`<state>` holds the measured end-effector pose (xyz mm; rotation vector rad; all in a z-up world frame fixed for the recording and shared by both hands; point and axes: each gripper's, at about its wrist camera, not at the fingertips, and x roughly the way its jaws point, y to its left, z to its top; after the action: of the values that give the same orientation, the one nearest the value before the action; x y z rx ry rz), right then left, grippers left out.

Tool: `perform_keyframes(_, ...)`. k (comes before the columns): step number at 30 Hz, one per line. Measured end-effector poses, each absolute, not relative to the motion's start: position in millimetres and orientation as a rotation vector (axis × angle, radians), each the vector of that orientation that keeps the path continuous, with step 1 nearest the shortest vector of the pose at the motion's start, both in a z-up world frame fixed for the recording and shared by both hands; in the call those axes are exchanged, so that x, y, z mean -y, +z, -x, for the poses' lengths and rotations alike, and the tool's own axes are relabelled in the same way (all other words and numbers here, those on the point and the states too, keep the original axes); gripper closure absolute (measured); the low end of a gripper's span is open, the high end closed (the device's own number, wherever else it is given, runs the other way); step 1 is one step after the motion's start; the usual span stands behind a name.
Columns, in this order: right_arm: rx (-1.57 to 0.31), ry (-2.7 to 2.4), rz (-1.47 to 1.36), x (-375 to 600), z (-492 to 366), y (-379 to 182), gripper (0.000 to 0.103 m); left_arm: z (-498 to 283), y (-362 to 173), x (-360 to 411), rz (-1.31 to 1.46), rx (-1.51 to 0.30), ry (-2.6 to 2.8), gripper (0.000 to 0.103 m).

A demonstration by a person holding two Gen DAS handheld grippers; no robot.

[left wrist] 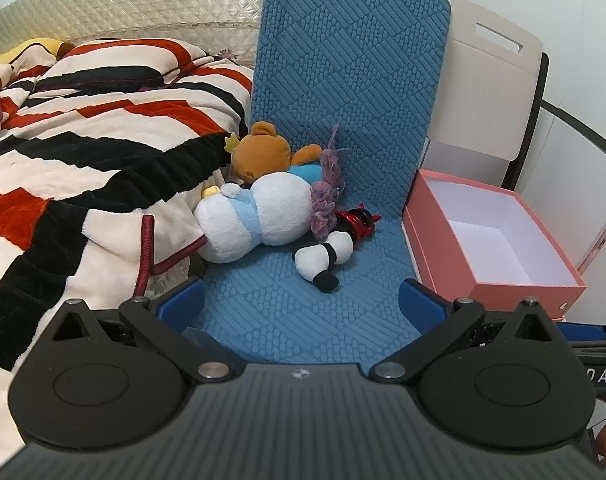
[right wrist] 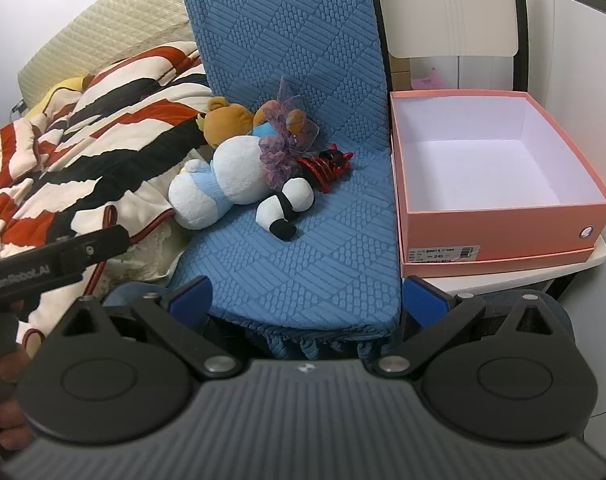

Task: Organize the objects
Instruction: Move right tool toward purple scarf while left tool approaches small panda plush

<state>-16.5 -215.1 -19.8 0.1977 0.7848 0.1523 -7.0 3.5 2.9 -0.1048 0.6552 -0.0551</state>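
Observation:
A pile of toys lies on the blue-covered chair seat (left wrist: 295,312) (right wrist: 323,240): a white and light-blue plush (left wrist: 259,216) (right wrist: 223,180), a brown bear plush (left wrist: 263,156) (right wrist: 227,120), a small black-and-white panda plush (left wrist: 323,256) (right wrist: 287,204), a purple mesh scrunchie (left wrist: 327,196) (right wrist: 283,148) and a red-and-black hair clip (left wrist: 357,220) (right wrist: 327,166). An open, empty pink box (left wrist: 491,248) (right wrist: 499,184) stands to their right. My left gripper (left wrist: 301,300) is open and empty over the seat's front. My right gripper (right wrist: 305,300) is open and empty at the seat's front edge.
A striped red, black and cream blanket (left wrist: 75,148) (right wrist: 83,136) covers the bed left of the chair. The pink box rests on a white chair (right wrist: 503,272) with a white backrest (left wrist: 487,92). The left gripper's body (right wrist: 51,256) shows at the right wrist view's left edge.

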Motion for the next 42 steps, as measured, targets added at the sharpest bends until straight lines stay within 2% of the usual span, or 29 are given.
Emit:
perform_keyframes(25,-0.765,0.207,-0.182,207.4,-18.0,-28.3,0.0,-32.7,-26.4,-8.7,0.189,-0.701,-0.085,0.0)
perform_keyframes(42,-0.671,0.276,-0.17,202.5,-114.9,-49.6,0.0,-116.6,-83.6,-10.2,0.2,-0.735,-0.107,0.0)
